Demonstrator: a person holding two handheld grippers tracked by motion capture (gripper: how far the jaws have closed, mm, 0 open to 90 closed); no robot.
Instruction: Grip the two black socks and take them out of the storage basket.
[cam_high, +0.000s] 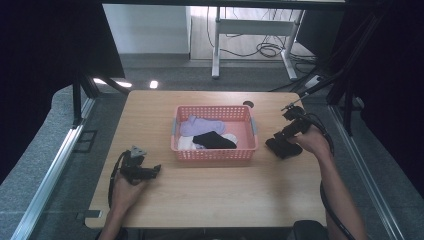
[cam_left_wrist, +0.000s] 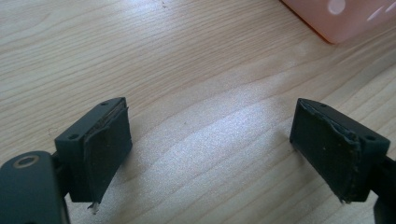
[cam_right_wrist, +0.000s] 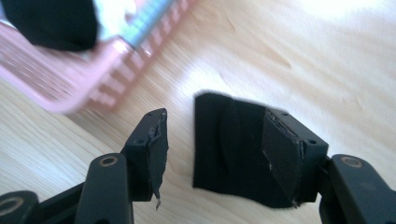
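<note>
Wooden table (cam_high: 210, 200): my right gripper (cam_right_wrist: 212, 154) wide open, black cloth (cam_right_wrist: 229, 149) between jaws; left gripper (cam_left_wrist: 210, 149) wide open over bare wood. High view adds pink basket (cam_high: 215, 155).

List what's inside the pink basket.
In the basket: a purple sock, a black sock and white fabric partly under them. Anything beneath stays hidden.

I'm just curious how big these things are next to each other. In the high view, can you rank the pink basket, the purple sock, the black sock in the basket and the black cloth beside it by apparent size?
Largest to smallest:
1. pink basket
2. purple sock
3. black sock and black cloth: too alike to rank.
</note>
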